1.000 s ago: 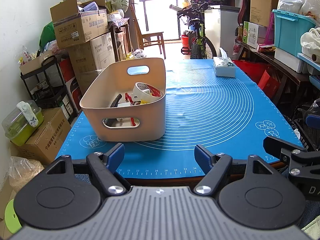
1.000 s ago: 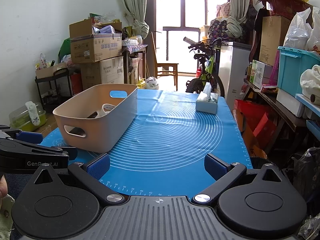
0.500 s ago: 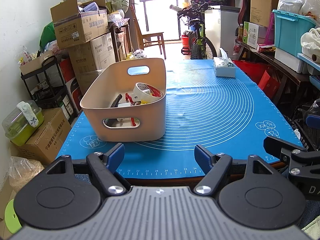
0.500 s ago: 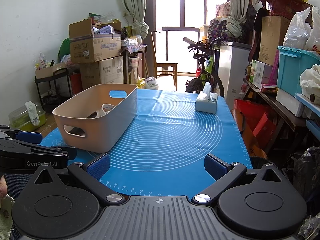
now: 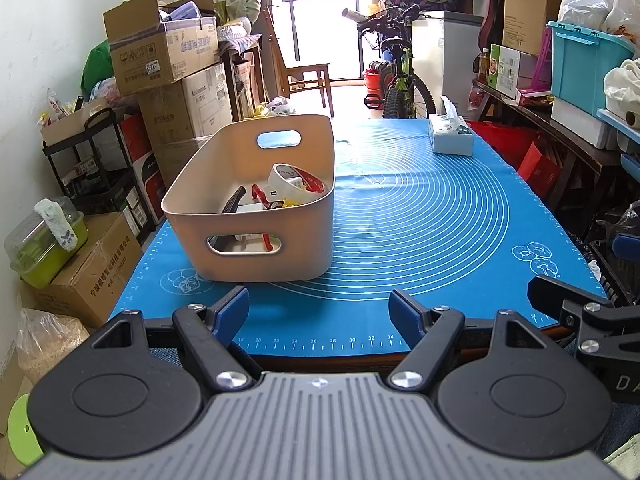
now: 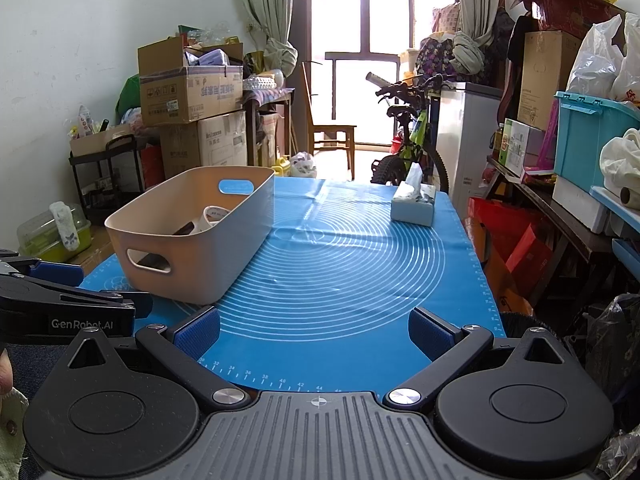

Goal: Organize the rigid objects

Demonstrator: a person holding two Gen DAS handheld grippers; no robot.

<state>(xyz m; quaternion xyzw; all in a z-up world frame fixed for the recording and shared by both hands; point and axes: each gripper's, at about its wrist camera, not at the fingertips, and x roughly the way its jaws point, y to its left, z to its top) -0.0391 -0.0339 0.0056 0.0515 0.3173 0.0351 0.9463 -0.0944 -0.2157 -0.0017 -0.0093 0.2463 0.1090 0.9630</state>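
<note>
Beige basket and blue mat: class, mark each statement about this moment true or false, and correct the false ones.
1. The beige basket holds a roll of tape. True.
2. The tissue box sits inside the basket. False: it stands apart on the blue mat, at the far right.
3. The left gripper is shut on a red tool. False: its jaws are open and hold nothing.
4. The right gripper is open and empty. True.
5. The basket stands on the mat's left side. True.
</note>
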